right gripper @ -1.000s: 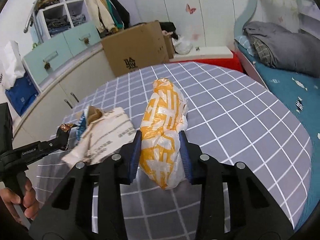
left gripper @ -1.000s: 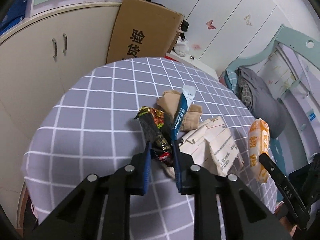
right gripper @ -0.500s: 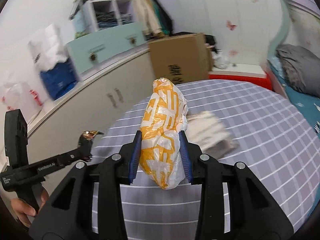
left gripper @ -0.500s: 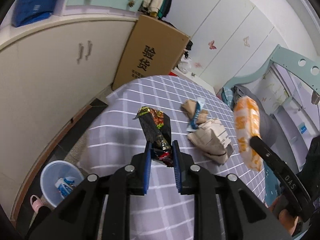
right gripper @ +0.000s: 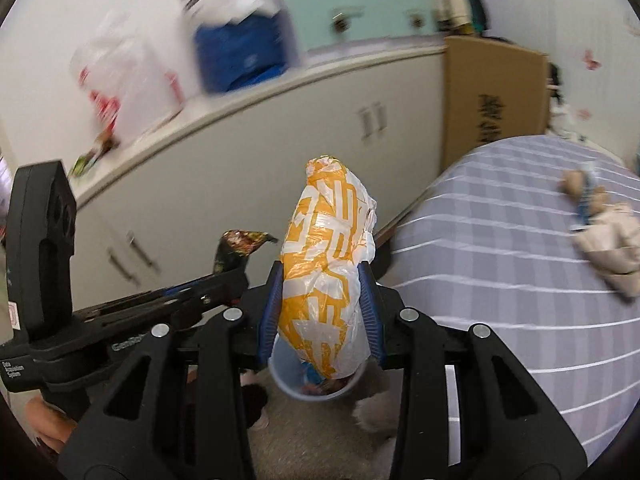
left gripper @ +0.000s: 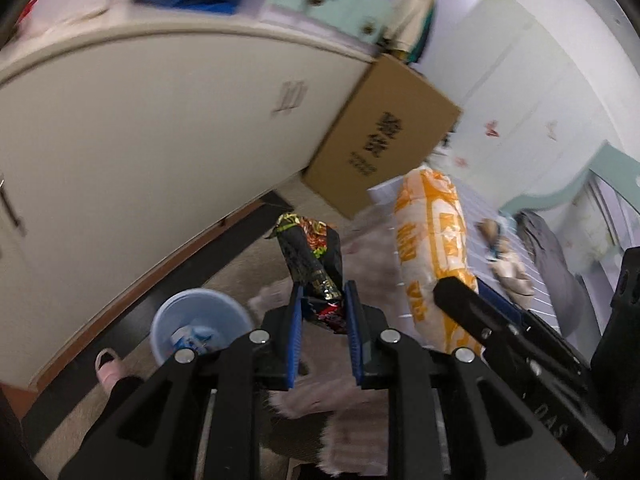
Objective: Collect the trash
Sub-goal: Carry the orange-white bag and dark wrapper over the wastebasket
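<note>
My left gripper point(left gripper: 322, 312) is clamped on the dark snack wrapper point(left gripper: 314, 256), my right gripper point(right gripper: 320, 312) on the orange-white plastic bag point(right gripper: 326, 264). I hold both off the surface point(right gripper: 500, 280), w/ the bag right over the blue bin point(left gripper: 198, 326) on the floor, ready to drop.

- The left claw point(left gripper: 321, 304) is black, with blue pads point(left gripper: 295, 312).
- The snack wrapper point(left gripper: 310, 254) is black with red, green and yellow print.
- The right claw point(right gripper: 320, 300) is black too, with blue pads point(right gripper: 370, 312).
- The plastic bag point(right gripper: 324, 272) is orange-yellow with broad white lines and clear patches.
- The trash bin point(left gripper: 198, 326) on the floor is pale blue.
- The worktop point(right gripper: 500, 300) wears a lilac-grey cloth with a white grid.
- The crumpled paper point(right gripper: 612, 250) at the far right is beige.
- The cardboard box point(left gripper: 380, 136) is brown with black characters.
- The cabinet point(left gripper: 140, 128) is cream.
- The drawers point(left gripper: 320, 0) above it are mint green.
</note>
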